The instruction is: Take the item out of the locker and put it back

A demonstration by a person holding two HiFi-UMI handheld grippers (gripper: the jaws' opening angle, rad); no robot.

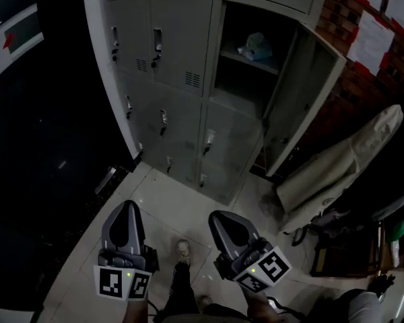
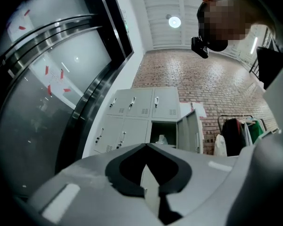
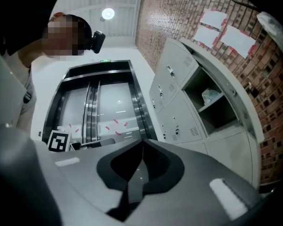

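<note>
A bank of grey lockers (image 1: 182, 93) stands ahead, and one upper compartment has its door (image 1: 303, 106) swung open to the right. On the shelf inside lies a pale crumpled item (image 1: 256, 46), also seen as a small item (image 2: 162, 139) and as a light item (image 3: 210, 96). My left gripper (image 1: 128, 206) and right gripper (image 1: 219, 217) hang low over the floor tiles, well short of the lockers. Both are shut with nothing between the jaws, and the tips meet in the left gripper (image 2: 146, 145) and the right gripper (image 3: 142, 141).
A cloth-covered object (image 1: 343, 167) leans right of the open door. Behind it is a brick wall with paper sheets (image 1: 372, 39). Dark glass doors (image 1: 47, 147) fill the left. A clothes rack (image 2: 240, 131) stands at the right. The person's shoe (image 1: 183, 251) is between the grippers.
</note>
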